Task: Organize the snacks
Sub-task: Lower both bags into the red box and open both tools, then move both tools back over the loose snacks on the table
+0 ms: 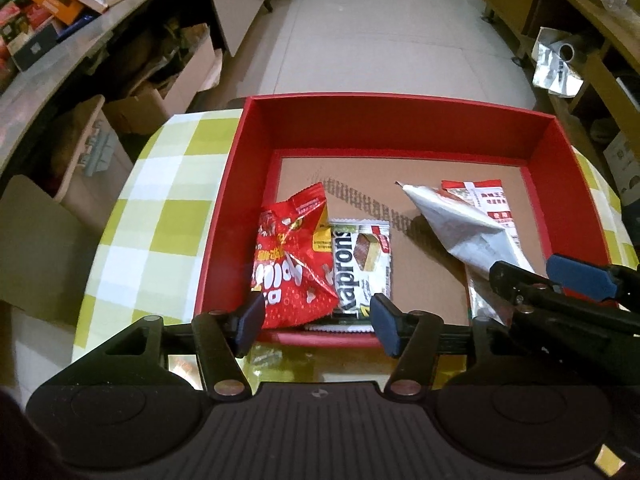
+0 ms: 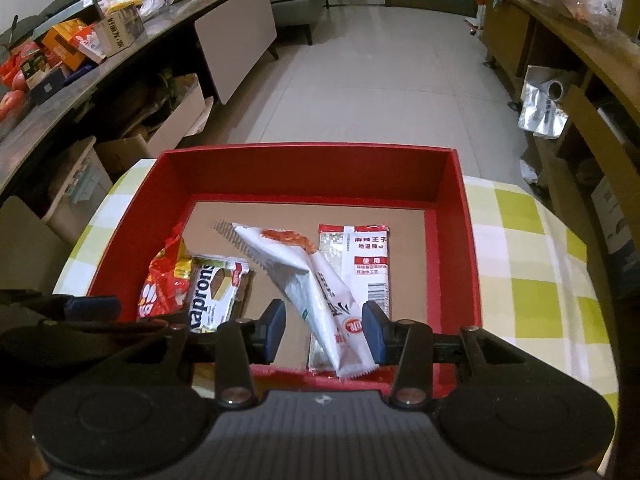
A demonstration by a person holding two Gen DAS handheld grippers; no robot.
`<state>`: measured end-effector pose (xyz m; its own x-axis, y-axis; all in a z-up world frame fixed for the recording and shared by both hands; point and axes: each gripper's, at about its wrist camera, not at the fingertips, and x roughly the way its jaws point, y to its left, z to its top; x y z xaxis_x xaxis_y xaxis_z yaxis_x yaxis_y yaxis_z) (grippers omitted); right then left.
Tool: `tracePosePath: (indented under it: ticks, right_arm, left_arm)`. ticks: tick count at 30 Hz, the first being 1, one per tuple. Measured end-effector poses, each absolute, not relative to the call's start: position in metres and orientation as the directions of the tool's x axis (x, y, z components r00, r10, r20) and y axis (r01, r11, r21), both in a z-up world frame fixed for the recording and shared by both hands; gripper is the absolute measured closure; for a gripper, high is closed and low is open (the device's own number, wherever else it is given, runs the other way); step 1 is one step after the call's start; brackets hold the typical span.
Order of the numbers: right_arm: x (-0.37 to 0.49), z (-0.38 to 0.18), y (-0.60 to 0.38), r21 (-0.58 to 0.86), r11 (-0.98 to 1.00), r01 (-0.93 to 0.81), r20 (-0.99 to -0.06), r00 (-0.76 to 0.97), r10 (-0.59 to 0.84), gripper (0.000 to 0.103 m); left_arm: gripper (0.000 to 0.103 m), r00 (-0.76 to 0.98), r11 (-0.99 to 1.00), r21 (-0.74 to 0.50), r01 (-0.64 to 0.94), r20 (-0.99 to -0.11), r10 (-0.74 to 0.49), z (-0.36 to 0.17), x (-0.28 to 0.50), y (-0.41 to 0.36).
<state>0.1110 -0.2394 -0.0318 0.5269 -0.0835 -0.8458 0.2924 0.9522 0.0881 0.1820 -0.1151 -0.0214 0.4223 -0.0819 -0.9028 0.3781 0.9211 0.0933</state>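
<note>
Snacks (image 1: pixel 294 264) in red box (image 2: pixel 452 248), right hand-held gripper (image 2: pixel 324 326) holding white packet (image 2: pixel 316 292)

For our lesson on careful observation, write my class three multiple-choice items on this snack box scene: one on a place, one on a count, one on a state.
1. Where does the Kaprons packet lie?
A. on a plate
B. in the red box, beside the red snack bag
C. in a basket

2. How many snack packets are in the red box?
A. two
B. four
C. six

3. What state is the red snack bag in?
A. crumpled
B. flat and smooth
C. torn in half

Answers:
1 B: it lies on the box's floor against the red snack bag.
2 B: red snack bag, Kaprons packet, white packet, red-and-silver packet.
3 A: its foil is creased all over.
</note>
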Motion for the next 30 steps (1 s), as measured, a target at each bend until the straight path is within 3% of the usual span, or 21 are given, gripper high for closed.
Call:
tracePosePath:
  ticks: [14, 30]
  right_arm:
    - [0.063, -0.001, -0.224, 0.064, 0.956, 0.287, -0.829, 0.548, -0.109, 0.052]
    - [0.014, -0.003, -0.202, 0.06, 0.966, 0.251, -0.852, 0.518, -0.081, 0.049]
  left_arm:
    - [0.027, 0.471, 0.902, 0.108, 0.417, -0.875, -0.113, 0.007, 0.139, -0.101]
    - [0.026, 0.446, 0.884, 0.118, 0.453, -0.888, -0.11, 0.0, 0.097, -0.081]
